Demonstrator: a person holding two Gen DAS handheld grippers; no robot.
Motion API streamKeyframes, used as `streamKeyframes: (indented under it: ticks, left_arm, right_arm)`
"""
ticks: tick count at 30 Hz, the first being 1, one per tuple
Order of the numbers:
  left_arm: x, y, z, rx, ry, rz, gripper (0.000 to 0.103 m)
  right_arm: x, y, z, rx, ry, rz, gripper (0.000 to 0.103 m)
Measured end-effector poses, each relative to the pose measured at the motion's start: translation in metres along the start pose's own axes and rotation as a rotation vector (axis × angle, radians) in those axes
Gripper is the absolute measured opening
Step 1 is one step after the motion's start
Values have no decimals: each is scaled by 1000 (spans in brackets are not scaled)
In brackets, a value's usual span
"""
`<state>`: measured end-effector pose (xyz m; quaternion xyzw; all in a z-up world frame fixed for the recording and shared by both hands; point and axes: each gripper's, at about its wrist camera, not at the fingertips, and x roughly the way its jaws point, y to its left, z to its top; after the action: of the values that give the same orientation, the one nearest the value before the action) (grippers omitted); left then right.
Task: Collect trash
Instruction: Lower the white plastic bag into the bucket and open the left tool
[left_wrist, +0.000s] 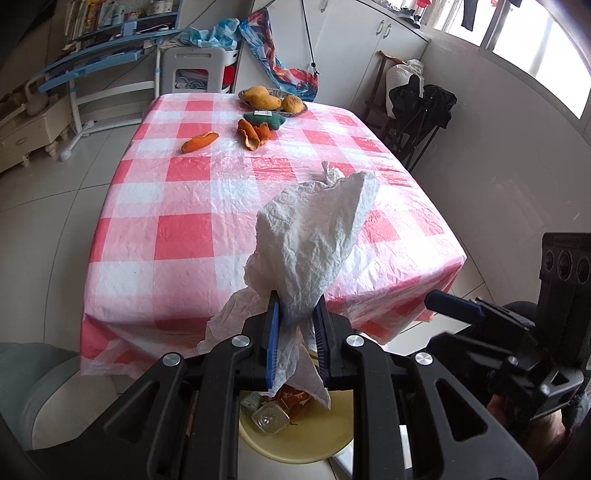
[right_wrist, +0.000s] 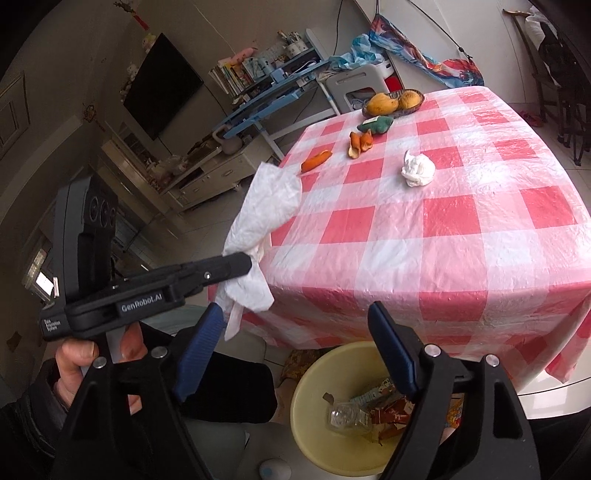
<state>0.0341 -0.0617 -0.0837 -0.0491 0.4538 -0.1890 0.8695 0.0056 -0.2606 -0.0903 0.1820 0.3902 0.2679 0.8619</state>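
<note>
My left gripper (left_wrist: 297, 306) is shut on a crumpled white paper towel (left_wrist: 310, 236), which sticks up above the near table edge. From the right wrist view the same gripper (right_wrist: 236, 264) and towel (right_wrist: 266, 206) hang left of the table corner. My right gripper (right_wrist: 295, 314) stands open and empty over a yellow bin (right_wrist: 306, 406) on the floor, which holds a clear bottle (right_wrist: 343, 417) and wrappers. On the checked tablecloth (right_wrist: 461, 229) lie a wadded white tissue (right_wrist: 417, 170) and two orange peels (right_wrist: 316, 160) (right_wrist: 360, 142).
A basket of mangoes (left_wrist: 273, 98) and a green pouch (left_wrist: 266, 119) sit at the table's far end. A dark chair (left_wrist: 421, 110) stands right of the table, a white stool (left_wrist: 195, 70) behind it, and a teal seat (left_wrist: 44, 384) at near left.
</note>
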Motion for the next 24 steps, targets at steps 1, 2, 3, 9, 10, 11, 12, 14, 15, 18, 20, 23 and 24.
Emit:
streamKeyframes:
  ticks: [1,2,3,9,10,11,12,14,15,18,20,23,24]
  left_arm:
    - [1,-2,-3,4,7,-2,17]
    - [1,-4,-7,8,15,-5,17]
    - [2,-7,-11,11,23,-8,17]
    - [8,-23,-39,42,80,-23,17]
    - [9,-26,-43,49,92,-27,17]
    - [11,-29,-47,55,105,-31,17]
    - [12,-32,-51,63,122,-38,17]
    - [15,-37,-60,75,149,-51,17]
    - [15,-39,-63,82,159,-55,19]
    - [17,-45,-70,93,194,-74,37]
    - [14,-46,-71,101,184,-49,46]
    - [10,-42,-68,87,161,-33,49]
    - [9,-40,-65,78,149,-24,51]
  right_arm:
    - [-2,-1,1,9,-17,0,79]
    - [-5,-3,2,18,-33,1,80]
    - [-7,-4,3,27,-49,2,80]
    - [-20,-9,7,53,-130,7,82]
    - [-21,-9,8,55,-138,8,82]
    - [-22,-9,9,55,-145,7,82]
    - [-23,-9,9,54,-152,6,82]
    - [-26,-10,10,55,-162,6,83]
    - [-26,-10,10,56,-167,5,83]
    - [-28,-12,11,63,-174,3,84]
    - [-29,-12,11,64,-177,2,85]
    - [-29,-11,11,60,-179,-4,85]
    - [-29,-11,11,58,-180,-6,85]
